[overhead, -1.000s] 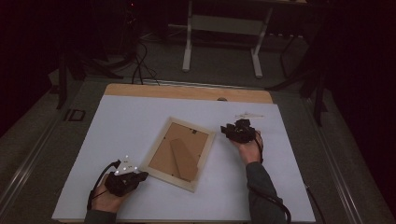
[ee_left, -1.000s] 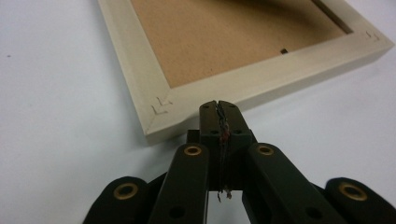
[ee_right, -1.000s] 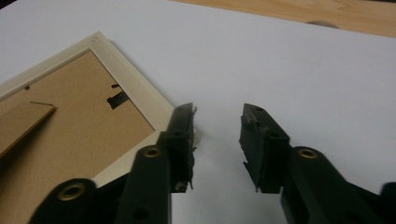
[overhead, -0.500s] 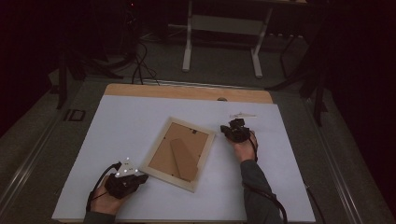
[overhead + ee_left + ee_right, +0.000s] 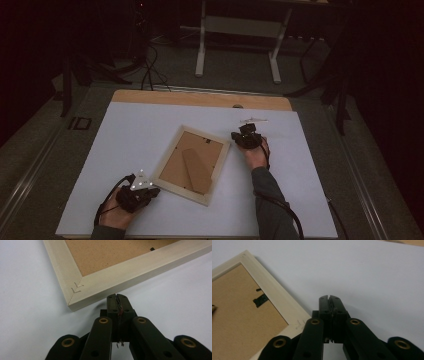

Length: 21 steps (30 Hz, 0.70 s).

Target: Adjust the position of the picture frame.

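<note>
A pale wooden picture frame (image 5: 192, 164) lies face down on the white table (image 5: 140, 130), its brown backing and stand facing up. My left gripper (image 5: 152, 191) rests on the table by the frame's near left corner (image 5: 75, 293). Its jaws are shut on nothing, and the left gripper (image 5: 117, 298) stops just short of the frame's edge. My right gripper (image 5: 241, 134) sits at the frame's far right corner. In the right gripper view the right gripper (image 5: 329, 300) is shut and empty over bare table, with the frame (image 5: 269, 295) to its left.
A small pale thing (image 5: 252, 120) lies on the table just beyond the right hand. A bare wooden strip (image 5: 200, 97) runs along the table's far edge. Dark floor, cables and a metal stand (image 5: 240, 30) lie behind the table.
The right hand has shifted a little left toward the frame's corner, and its gripper looks narrower than before. The left hand and the frame have stayed put.
</note>
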Motion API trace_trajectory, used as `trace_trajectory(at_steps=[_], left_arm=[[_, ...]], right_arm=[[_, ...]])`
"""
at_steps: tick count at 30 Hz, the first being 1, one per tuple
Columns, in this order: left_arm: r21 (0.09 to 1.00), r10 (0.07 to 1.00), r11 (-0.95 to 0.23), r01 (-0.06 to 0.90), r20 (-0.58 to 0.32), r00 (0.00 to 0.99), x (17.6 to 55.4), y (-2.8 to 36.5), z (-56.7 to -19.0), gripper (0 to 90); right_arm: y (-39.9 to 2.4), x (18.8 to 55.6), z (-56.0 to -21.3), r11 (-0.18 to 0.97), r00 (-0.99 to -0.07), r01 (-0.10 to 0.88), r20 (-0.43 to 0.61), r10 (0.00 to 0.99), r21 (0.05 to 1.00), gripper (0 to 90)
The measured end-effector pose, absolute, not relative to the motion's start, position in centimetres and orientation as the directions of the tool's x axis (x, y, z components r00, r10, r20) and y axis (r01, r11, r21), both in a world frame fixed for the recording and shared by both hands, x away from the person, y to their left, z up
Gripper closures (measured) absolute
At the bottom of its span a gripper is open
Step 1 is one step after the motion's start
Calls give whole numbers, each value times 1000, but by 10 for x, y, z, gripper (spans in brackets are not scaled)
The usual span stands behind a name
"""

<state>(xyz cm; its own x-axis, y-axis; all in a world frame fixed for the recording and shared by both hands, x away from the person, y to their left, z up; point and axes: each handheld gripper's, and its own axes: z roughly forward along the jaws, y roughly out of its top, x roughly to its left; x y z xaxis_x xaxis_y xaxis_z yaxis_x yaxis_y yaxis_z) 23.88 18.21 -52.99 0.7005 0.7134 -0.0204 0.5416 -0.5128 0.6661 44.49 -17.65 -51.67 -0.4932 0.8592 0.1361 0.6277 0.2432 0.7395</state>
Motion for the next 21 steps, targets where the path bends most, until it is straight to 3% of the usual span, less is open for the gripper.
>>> trace_trajectory(at_steps=[21], left_arm=[[668,724,-502,549,-22,689,246,180,-531,900]], right_arm=[[-167,452,-526,249,-486,671,160,859,698,898]])
